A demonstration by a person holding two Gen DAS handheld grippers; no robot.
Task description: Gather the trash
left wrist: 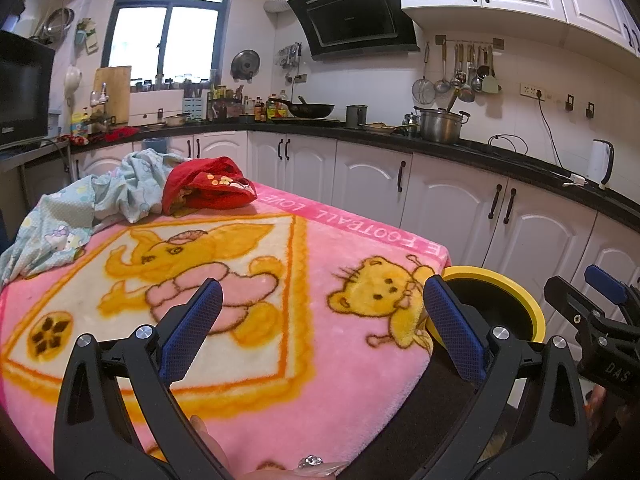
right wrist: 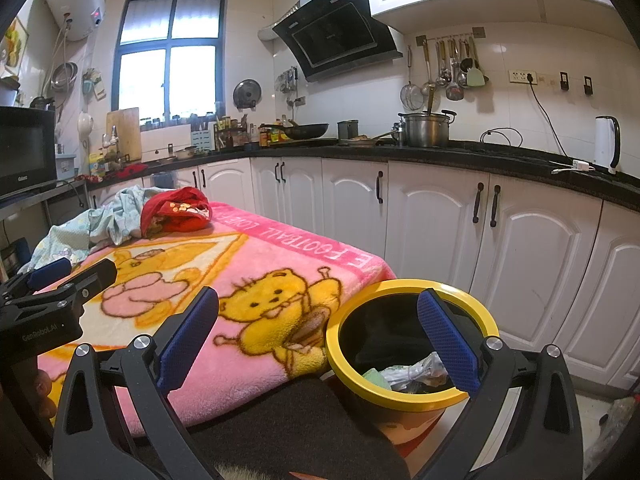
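A pale blue printed cloth (left wrist: 76,208) and a red embroidered cloth (left wrist: 208,186) lie at the far left of the pink fleece cartoon blanket (left wrist: 320,248). The left gripper (left wrist: 320,328) hangs wide and empty over the blanket; the right gripper (right wrist: 320,332) — equally wide, empty — hangs by the yellow-rimmed round bin (right wrist: 340,344) just beside the blanket's right edge, with crumpled wrappers (right wrist: 412,374) inside.

A pink cartoon-print blanket (left wrist: 320,248) covers the table in a home kitchen, with a crumpled pale blue patterned cloth (left wrist: 100,196) and a red cloth (left wrist: 208,188) bunched at its far end, the two touching. Behind, a black counter (right wrist: 460,152) tops white cabinets (right wrist: 432,216). On it stand a dark wok (right wrist: 304,130), a steel pot (right wrist: 426,128) and a white kettle (right wrist: 606,144). Utensils (right wrist: 452,68) hang on the tiled wall beside a black range hood (right wrist: 336,36).
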